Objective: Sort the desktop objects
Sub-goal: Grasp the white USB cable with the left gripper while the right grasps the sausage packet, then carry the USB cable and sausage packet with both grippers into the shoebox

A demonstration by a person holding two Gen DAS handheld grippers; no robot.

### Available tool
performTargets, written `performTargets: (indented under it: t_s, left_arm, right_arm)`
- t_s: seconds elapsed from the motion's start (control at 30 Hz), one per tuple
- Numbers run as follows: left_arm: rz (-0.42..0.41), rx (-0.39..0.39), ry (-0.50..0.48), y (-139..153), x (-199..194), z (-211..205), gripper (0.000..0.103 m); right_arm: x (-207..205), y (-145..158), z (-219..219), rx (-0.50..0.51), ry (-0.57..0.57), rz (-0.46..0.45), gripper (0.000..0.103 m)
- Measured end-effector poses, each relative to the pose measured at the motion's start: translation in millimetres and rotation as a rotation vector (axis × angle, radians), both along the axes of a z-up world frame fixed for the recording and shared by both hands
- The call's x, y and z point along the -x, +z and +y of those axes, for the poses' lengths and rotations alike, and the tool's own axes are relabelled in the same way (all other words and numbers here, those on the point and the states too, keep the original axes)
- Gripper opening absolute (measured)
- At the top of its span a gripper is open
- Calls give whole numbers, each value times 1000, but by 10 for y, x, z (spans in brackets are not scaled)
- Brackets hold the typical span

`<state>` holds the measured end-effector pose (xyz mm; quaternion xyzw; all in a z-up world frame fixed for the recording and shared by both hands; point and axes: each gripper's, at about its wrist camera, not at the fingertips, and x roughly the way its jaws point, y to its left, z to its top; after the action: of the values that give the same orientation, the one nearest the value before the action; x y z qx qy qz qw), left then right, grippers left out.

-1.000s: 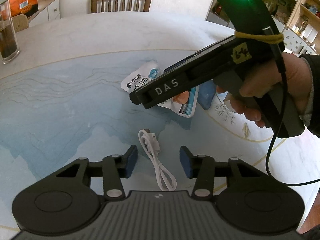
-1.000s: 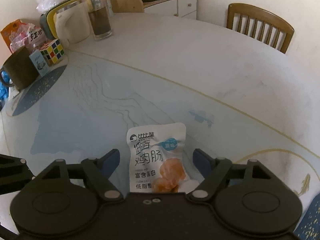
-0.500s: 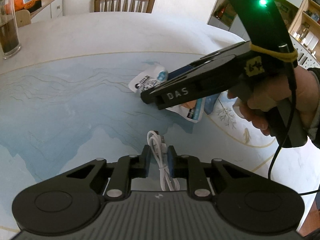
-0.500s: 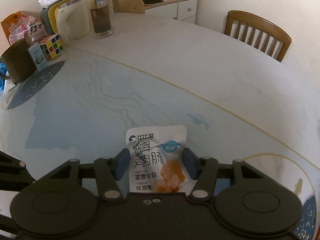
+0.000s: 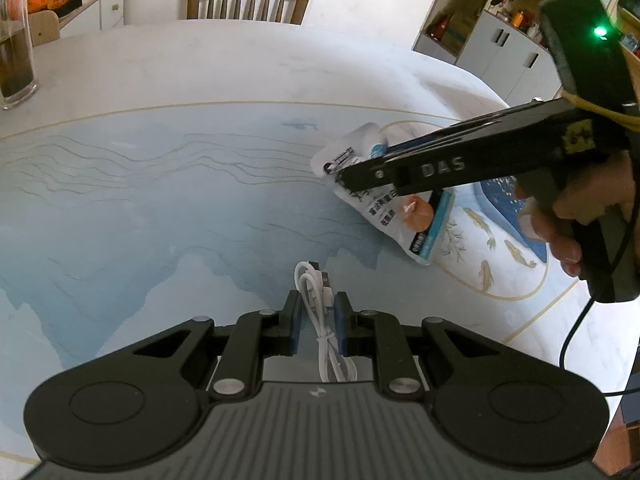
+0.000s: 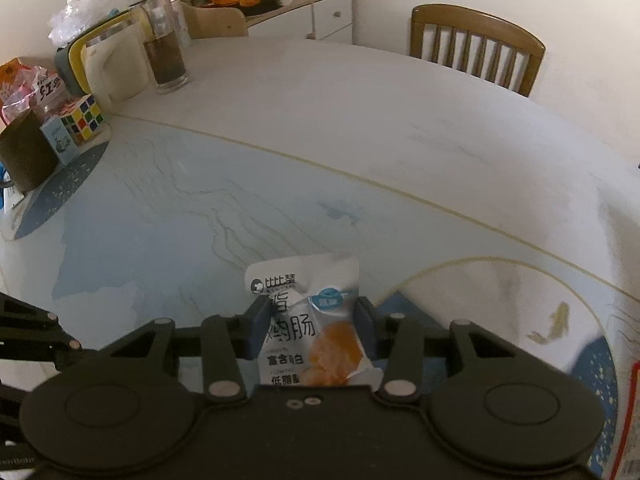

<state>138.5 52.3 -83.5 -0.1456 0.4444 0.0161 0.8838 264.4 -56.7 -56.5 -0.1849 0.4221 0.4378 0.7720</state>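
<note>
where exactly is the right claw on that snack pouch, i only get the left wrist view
Observer: The right claw is closing with the snack pouch between its jaws, one on each side edge, and the pouch is buckling.
Operator: ok, anything on the table outside my view
Observer: Yes, a colourful puzzle cube stands near a brown mug, at the left of the right wrist view.

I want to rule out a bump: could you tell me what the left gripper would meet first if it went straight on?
Probably the table's blue printed surface just past the coiled white USB cable that the left gripper holds; depth is unclear.
</note>
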Motion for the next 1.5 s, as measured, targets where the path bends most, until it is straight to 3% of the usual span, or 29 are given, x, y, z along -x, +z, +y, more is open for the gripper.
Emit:
performTargets:
  t_s: [0.43,0.5,0.93,1.5]
  left_arm:
    - [-39,3,-17,148,-12,-126,16]
    - [-51,0,-23,208,-29,-149,7]
    - [-101,2,-87,504,-154,-380,7]
    - [-263,-13,-257,1191,-669,-1241,7]
  right_arm:
    - [11,275,-479,-50,-55,21,44]
    - [9,319,-572,-61,-71,28,44]
    - [22,726,-1283,-129,-171,2,44]
    - [-62,1141,-2344,-180,-326,-28,44]
